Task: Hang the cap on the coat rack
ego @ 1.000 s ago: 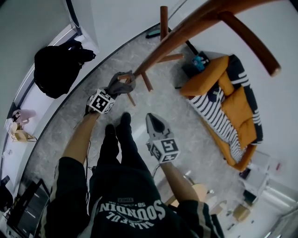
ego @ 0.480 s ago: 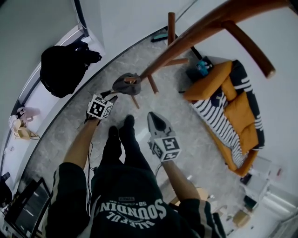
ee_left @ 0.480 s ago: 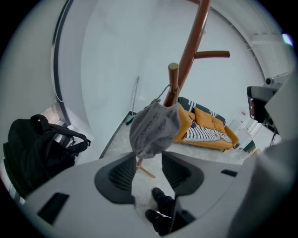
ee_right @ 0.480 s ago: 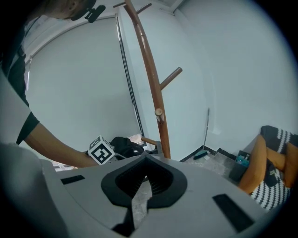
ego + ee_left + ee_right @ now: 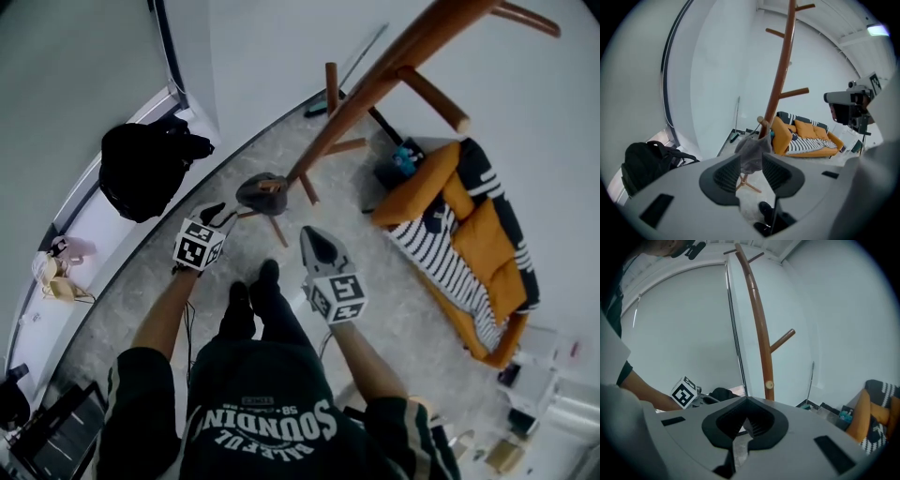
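The left gripper point(image 5: 751, 164) has its 2 fingers apart and closing slightly, with nothing pressed between them. The grey cap point(image 5: 262, 192) hangs on a low peg of the coat rack point(image 5: 375, 84), just beyond their tips. The right gripper point(image 5: 745, 401) has its fingers together, empty.
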The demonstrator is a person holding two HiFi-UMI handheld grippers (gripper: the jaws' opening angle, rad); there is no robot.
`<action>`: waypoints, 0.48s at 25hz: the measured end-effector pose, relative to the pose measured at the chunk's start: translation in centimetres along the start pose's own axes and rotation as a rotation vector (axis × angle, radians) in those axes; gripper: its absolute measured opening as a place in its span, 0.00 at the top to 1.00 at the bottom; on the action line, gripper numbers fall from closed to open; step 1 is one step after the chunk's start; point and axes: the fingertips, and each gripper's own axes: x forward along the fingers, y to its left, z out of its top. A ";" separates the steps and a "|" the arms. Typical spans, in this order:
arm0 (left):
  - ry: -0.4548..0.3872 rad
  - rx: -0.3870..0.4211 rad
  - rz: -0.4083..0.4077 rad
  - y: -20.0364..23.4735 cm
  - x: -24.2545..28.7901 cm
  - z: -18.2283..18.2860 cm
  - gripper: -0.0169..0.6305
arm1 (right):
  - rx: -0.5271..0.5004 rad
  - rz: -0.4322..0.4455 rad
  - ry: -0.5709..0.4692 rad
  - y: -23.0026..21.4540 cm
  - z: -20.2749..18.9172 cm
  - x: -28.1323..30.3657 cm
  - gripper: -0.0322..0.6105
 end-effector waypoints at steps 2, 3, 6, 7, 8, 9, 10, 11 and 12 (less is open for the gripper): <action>-0.040 0.017 -0.001 -0.4 -1.5 1.6 0.78 | -0.017 0.010 -0.016 0.3 1.5 -0.2 0.95; -0.064 0.031 -0.004 -0.7 -2.3 2.5 0.81 | -0.027 0.017 -0.025 0.6 2.5 -0.3 0.95; -0.119 0.079 -0.001 -1.4 -4.6 4.9 0.91 | -0.061 0.020 -0.049 1.3 4.9 -0.8 0.95; -0.126 0.096 0.008 -1.5 -5.3 5.5 0.95 | -0.067 0.018 -0.063 1.4 5.6 -0.8 0.95; -0.131 0.113 0.018 -1.5 -5.9 6.1 0.97 | -0.072 0.018 -0.084 1.5 6.2 -0.8 0.95; -0.140 0.127 0.025 -1.6 -6.4 6.8 0.97 | -0.076 0.019 -0.102 1.5 6.9 -0.8 0.95; -0.155 0.137 0.026 -1.8 -7.0 7.4 0.97 | -0.082 0.018 -0.114 1.6 7.4 -0.8 0.95; -0.174 0.145 0.024 -2.0 -7.6 8.1 0.97 | -0.087 0.016 -0.122 1.6 7.9 -0.9 0.95; -0.195 0.152 0.020 -2.3 -8.2 8.8 0.97 | -0.089 0.011 -0.133 1.4 8.3 -1.0 0.95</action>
